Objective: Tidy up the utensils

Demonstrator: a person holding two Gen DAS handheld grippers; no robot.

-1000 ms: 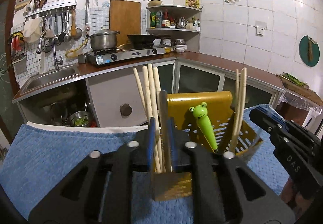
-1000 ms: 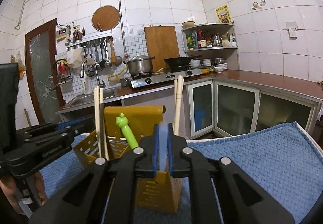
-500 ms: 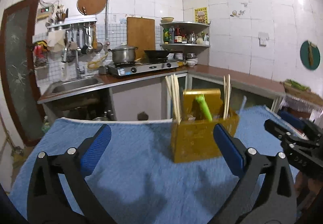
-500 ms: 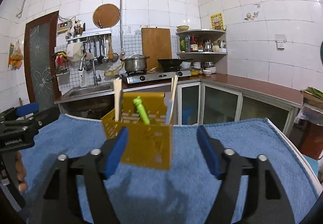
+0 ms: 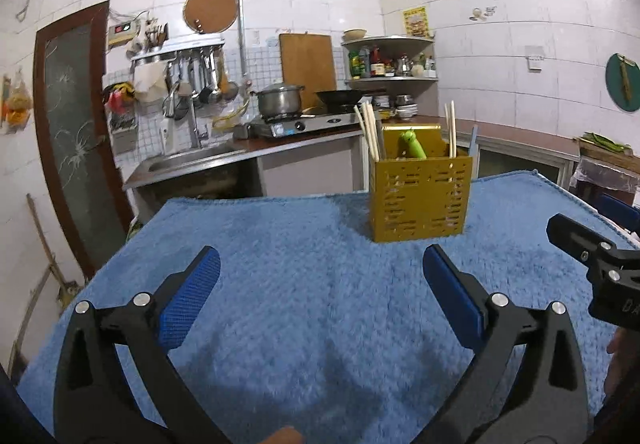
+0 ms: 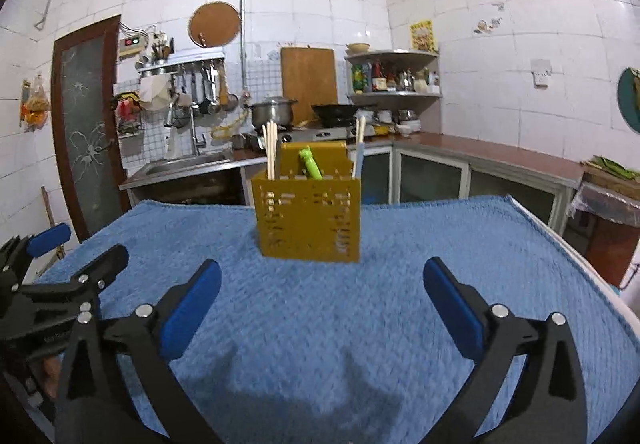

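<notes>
A yellow perforated utensil holder [image 5: 420,200] [image 6: 308,220] stands upright on the blue towel [image 5: 280,244], towards its far edge. Pale chopsticks [image 5: 370,128] rise from its left and right ends, and a green frog-topped utensil [image 5: 414,144] leans in the middle. My left gripper [image 5: 320,284] is open and empty, well short of the holder. My right gripper [image 6: 320,284] is also back from the holder, its jaws opening with nothing between them. Each gripper shows at the other view's edge: the right gripper [image 5: 592,220], the left gripper [image 6: 82,248].
The towel [image 6: 440,244] covers a table whose white edge [image 6: 580,256] runs along the right. Behind stand a counter with a sink [image 5: 188,162], a gas stove with a pot [image 5: 280,102] and a wok, a corner shelf, and a glass door [image 5: 72,132] at the left.
Both grippers have let go of the holder, spread wide and drawn back from it. The holder now stands alone on the towel, farther away in both views.
</notes>
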